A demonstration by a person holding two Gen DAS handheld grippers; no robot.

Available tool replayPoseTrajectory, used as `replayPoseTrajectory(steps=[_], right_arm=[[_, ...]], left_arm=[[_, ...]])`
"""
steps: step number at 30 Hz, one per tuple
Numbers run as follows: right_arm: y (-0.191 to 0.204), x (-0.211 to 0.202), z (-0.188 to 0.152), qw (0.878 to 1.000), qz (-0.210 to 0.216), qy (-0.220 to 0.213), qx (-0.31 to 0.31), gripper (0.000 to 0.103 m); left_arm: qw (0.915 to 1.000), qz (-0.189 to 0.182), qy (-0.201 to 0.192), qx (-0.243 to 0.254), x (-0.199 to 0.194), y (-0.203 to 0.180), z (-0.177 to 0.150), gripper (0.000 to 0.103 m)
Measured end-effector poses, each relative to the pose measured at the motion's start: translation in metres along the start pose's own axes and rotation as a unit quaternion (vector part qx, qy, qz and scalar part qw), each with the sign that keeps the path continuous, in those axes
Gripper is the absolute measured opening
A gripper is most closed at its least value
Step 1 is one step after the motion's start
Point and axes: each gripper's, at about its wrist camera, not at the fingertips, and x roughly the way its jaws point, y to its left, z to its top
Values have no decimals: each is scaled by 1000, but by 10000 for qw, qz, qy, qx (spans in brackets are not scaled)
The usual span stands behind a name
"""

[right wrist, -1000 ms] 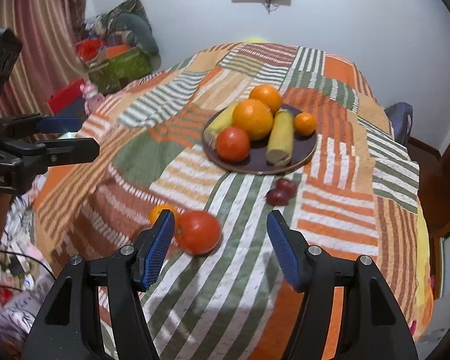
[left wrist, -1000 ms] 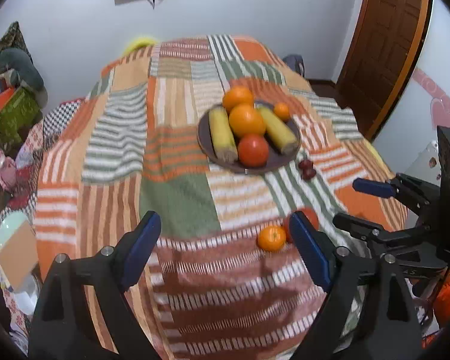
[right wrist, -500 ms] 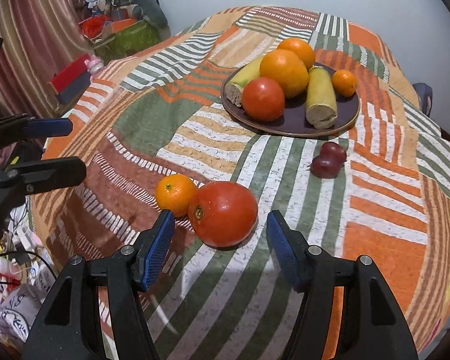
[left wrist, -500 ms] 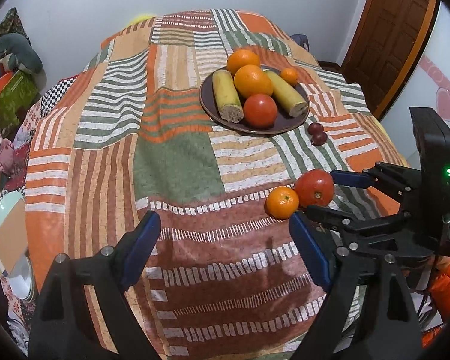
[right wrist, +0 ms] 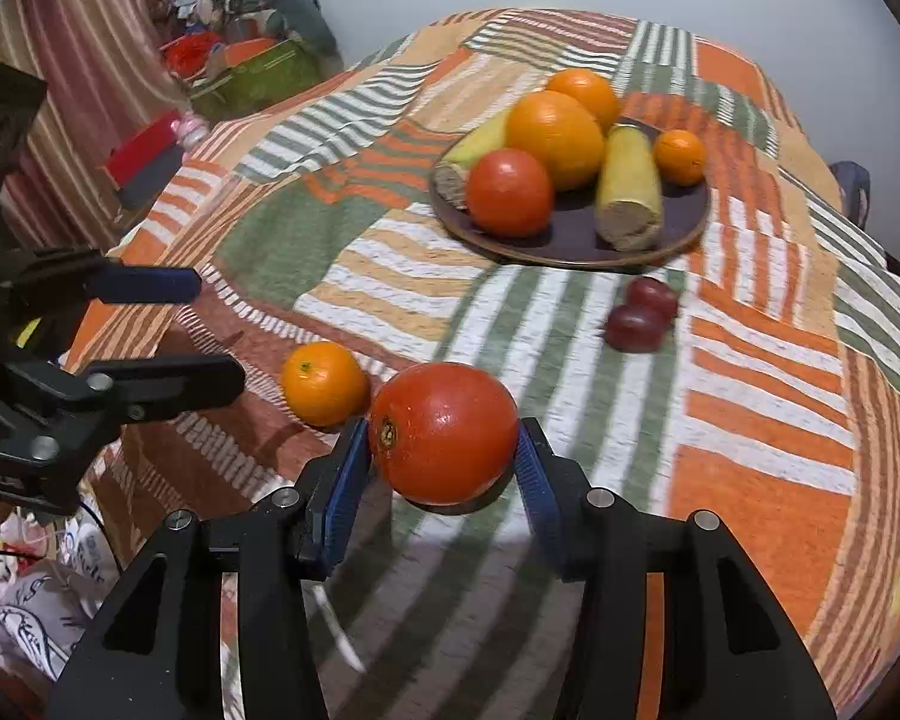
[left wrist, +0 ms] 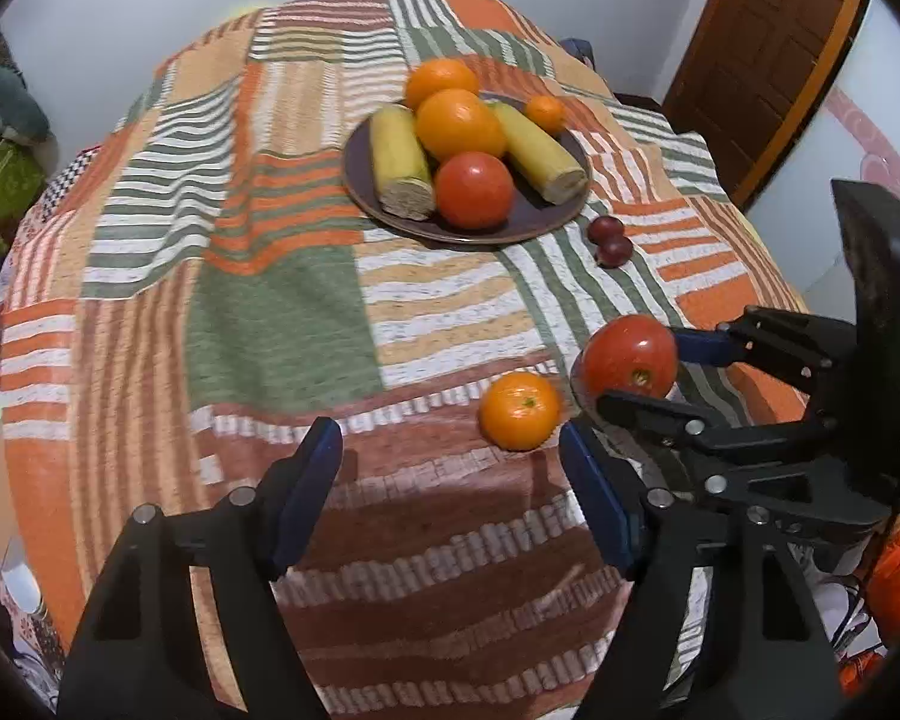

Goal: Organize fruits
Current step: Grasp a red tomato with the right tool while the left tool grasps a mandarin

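Right gripper (right wrist: pixel 444 456) of mine pinches the loose tomato (right wrist: pixel 443 432); my left gripper (left wrist: pixel 450 474) gapes wide, holding nothing.

Both blue pads (right wrist: pixel 348 480) of my right gripper press the tomato's sides, its stem scar turned toward 9 o'clock. At 10 o'clock of it, just beside and on the striped patchwork cloth (right wrist: pixel 750 396), sits a small orange (right wrist: pixel 324 383). Two dark plums (right wrist: pixel 641 315) touch each other at 1 o'clock, near the brown plate (right wrist: pixel 684 234). That plate, at 12 o'clock, carries a second tomato (right wrist: pixel 510 192), two big oranges (right wrist: pixel 555 131), a little orange (right wrist: pixel 680 157) and two yellow corn cobs (right wrist: pixel 629 192). From my left wrist view, the small orange lies just beyond my right finger's tip.
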Motion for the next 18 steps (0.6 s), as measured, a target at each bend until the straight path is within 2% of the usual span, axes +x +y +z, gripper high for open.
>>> replayPoseTrajectory(steps=[5,9,14,18], right_arm=[[-15,-12,-4,9998,-101,-86,162,46],[-25,-23,-5,9993,-104,-185,291,46],[-35,-32,-6,9987,-129,-313,387,46],[-38,-33,-6,9985,-130,-325,426,46]], left_arm=[[9998,-45,127,173,14,-13,7,68],[9992,-110,250,281,26,-19,12,56],[9980,-207,449,391,40,-27,13,49],[9974,-151,543,443,48,-30,13,38]])
